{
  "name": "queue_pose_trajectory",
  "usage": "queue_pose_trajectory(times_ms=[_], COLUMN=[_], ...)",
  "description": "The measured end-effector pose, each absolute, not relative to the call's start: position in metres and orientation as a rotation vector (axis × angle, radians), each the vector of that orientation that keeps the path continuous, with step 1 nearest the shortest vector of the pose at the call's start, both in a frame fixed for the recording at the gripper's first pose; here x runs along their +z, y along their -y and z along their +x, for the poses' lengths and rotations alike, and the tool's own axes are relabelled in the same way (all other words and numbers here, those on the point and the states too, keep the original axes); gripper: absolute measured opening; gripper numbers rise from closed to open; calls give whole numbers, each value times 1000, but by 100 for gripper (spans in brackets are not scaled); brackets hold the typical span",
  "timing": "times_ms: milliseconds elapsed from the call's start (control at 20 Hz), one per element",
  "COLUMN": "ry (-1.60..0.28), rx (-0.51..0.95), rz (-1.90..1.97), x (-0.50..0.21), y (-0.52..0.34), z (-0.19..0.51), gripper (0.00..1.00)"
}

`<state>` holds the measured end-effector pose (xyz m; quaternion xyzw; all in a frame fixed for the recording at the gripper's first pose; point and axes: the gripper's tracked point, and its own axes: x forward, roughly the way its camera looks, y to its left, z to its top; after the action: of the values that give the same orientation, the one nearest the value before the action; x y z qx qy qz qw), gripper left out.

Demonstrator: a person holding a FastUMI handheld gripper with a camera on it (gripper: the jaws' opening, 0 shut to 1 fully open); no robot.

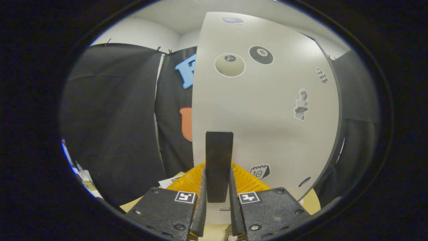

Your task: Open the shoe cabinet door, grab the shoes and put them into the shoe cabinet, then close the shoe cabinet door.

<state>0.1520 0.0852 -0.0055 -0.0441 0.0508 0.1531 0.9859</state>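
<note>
Gripper view, fingers (217, 182) clamped on door handle (219, 160), cabinet door (267, 117) ahead

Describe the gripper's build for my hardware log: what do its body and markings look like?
The gripper has two black blocky carriages, each bearing a square black-and-white fiducial tag on its inner top corner and round screw heads across its face. Thin tapered jaws rise from the carriages' inner edges. No cables or sleeve are visible.

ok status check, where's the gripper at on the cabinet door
Gripper shut on the door handle. Cabinet door white, stickered, just beyond the fingers. Nothing blocking in sight.
</note>
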Motion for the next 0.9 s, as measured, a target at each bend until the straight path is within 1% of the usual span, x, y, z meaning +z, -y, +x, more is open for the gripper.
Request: queue_pose_trajectory(times_ms=[200, 400, 900], ry=[-93, -100, -70], rx=[332, 296, 283], rz=[-99, -83, -128], x=[-7, -7, -3], y=[-75, -63, -31], z=[140, 124, 105], gripper=[34, 33, 33])
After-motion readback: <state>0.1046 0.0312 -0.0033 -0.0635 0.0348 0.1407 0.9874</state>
